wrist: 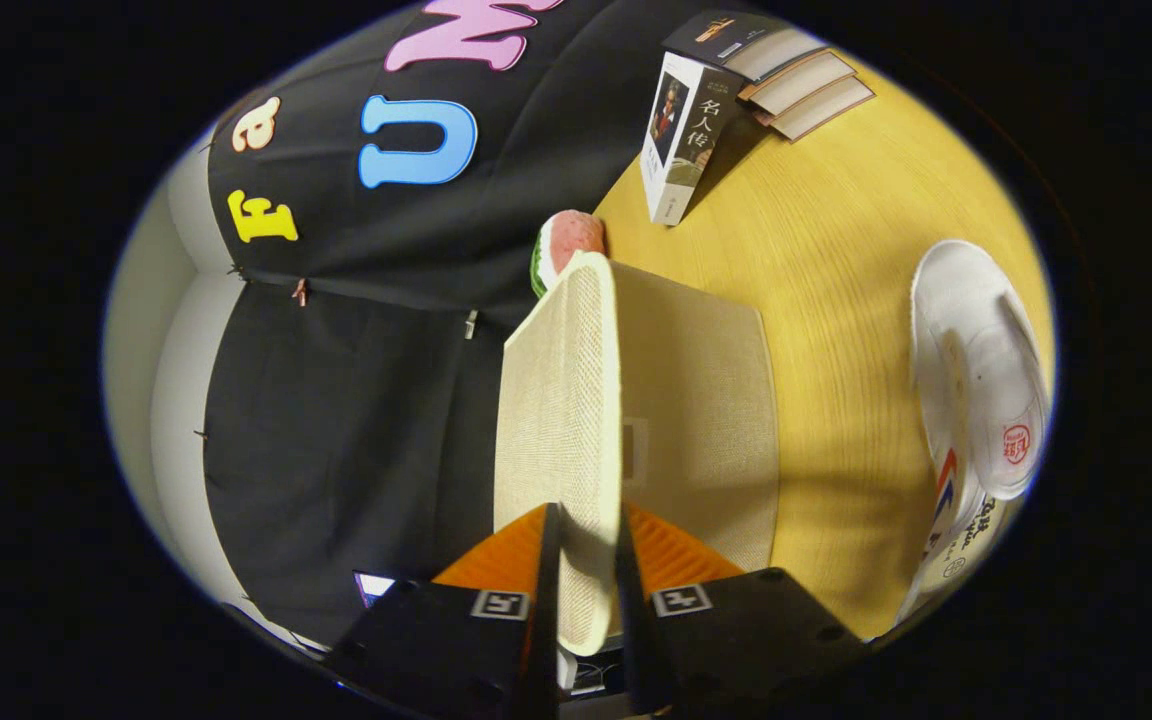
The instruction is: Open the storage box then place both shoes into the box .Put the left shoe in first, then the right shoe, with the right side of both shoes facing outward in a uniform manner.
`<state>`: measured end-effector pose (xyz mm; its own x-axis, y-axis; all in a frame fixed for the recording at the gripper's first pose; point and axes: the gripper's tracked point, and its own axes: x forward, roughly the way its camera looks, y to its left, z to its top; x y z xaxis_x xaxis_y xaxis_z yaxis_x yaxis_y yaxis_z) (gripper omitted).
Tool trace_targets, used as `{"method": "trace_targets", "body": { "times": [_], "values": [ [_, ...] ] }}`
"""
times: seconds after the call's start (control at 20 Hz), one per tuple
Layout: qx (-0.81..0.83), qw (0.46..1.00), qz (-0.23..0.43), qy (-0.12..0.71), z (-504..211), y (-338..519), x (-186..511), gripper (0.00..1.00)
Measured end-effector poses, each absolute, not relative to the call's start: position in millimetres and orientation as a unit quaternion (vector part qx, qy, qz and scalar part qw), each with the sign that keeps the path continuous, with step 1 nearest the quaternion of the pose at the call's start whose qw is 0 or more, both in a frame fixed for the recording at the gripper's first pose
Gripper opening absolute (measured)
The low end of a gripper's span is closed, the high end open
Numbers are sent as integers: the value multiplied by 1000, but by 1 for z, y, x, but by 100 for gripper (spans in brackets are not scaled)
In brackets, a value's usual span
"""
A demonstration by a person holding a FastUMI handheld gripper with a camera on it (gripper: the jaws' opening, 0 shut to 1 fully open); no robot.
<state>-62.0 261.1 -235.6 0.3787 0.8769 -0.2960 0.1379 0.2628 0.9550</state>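
My gripper point(586, 525) is shut on the edge of the beige fabric lid point(561, 390) of the storage box point(701, 400). The lid runs straight out between my fingers and is swung up from the box. The box stands on the yellow wooden table point(836, 260), and the view is rolled on its side. A white shoe point(981, 375) lies on the table beside the box, apart from it. A second white shoe point(956, 545) with red and blue stripes lies close against the first. I cannot see inside the box.
A watermelon-slice toy point(566, 245) pokes out just beyond the lid's far end. An upright book point(681, 140) and a few stacked books point(786, 75) stand further off on the table. The black cloth wall hangs behind the box.
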Motion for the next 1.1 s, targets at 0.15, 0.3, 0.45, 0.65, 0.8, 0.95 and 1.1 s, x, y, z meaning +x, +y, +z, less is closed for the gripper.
{"method": "trace_targets", "body": {
  "times": [0.15,0.3,0.45,0.65,0.8,0.95,1.1],
  "values": [
    [536,639,319,449,-208,259,-61,7],
    [533,656,332,418,-167,262,-46,7],
    [500,680,363,395,-121,286,-35,9],
    [460,696,406,372,-64,341,-21,9],
    [422,707,442,356,-39,387,-22,11],
    [393,702,477,353,-29,432,-30,18],
    [379,695,497,354,-25,467,-37,39]
  ]
}}
